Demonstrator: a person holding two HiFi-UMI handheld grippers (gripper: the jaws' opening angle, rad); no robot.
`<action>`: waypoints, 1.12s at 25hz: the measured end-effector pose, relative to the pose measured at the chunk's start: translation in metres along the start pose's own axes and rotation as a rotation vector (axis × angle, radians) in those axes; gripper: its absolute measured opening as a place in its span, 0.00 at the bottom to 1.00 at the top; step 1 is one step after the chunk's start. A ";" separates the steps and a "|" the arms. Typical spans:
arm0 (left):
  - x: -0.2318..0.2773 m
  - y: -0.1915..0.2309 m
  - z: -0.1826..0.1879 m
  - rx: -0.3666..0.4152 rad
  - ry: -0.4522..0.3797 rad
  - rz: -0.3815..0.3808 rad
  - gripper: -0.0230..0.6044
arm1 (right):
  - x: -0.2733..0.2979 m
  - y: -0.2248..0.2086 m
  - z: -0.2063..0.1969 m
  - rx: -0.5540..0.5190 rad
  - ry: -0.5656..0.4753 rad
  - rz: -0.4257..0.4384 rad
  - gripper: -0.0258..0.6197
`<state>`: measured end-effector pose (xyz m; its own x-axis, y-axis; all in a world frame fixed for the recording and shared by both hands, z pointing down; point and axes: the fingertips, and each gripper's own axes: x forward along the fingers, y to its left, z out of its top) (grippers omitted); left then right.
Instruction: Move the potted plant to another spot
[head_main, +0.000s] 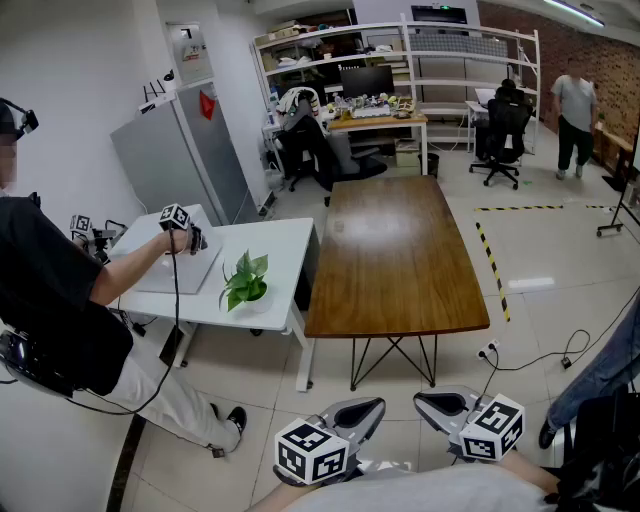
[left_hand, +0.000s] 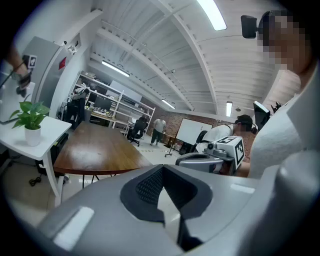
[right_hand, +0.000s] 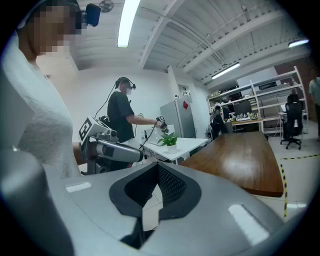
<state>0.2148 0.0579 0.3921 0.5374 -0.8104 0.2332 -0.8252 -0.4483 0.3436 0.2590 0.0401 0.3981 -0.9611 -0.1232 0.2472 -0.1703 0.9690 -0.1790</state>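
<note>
A small potted plant with green leaves in a white pot stands on the white table, near its front edge. It also shows far off in the left gripper view as the plant and in the right gripper view as the plant. My left gripper and right gripper hang low by my body, over the floor and well short of both tables. Both are shut with nothing between the jaws. The left gripper and the right gripper each show their dark pads met.
A long brown wooden table stands between me and the room's far end, butted against the white table. Another person stands at the white table's left, holding a gripper over a grey laptop. Office chairs, shelves and a cable lie beyond.
</note>
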 end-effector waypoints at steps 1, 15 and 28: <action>-0.001 0.009 0.001 -0.002 0.000 0.001 0.03 | 0.008 -0.003 0.001 0.000 -0.002 -0.001 0.05; -0.049 0.195 0.044 -0.061 -0.032 0.100 0.03 | 0.196 -0.046 0.046 -0.053 0.012 0.076 0.05; -0.100 0.352 0.072 -0.099 -0.039 0.182 0.03 | 0.361 -0.061 0.078 -0.081 0.030 0.155 0.09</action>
<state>-0.1416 -0.0460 0.4243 0.3720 -0.8895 0.2653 -0.8862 -0.2553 0.3866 -0.0944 -0.0806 0.4242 -0.9673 0.0345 0.2513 -0.0010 0.9902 -0.1399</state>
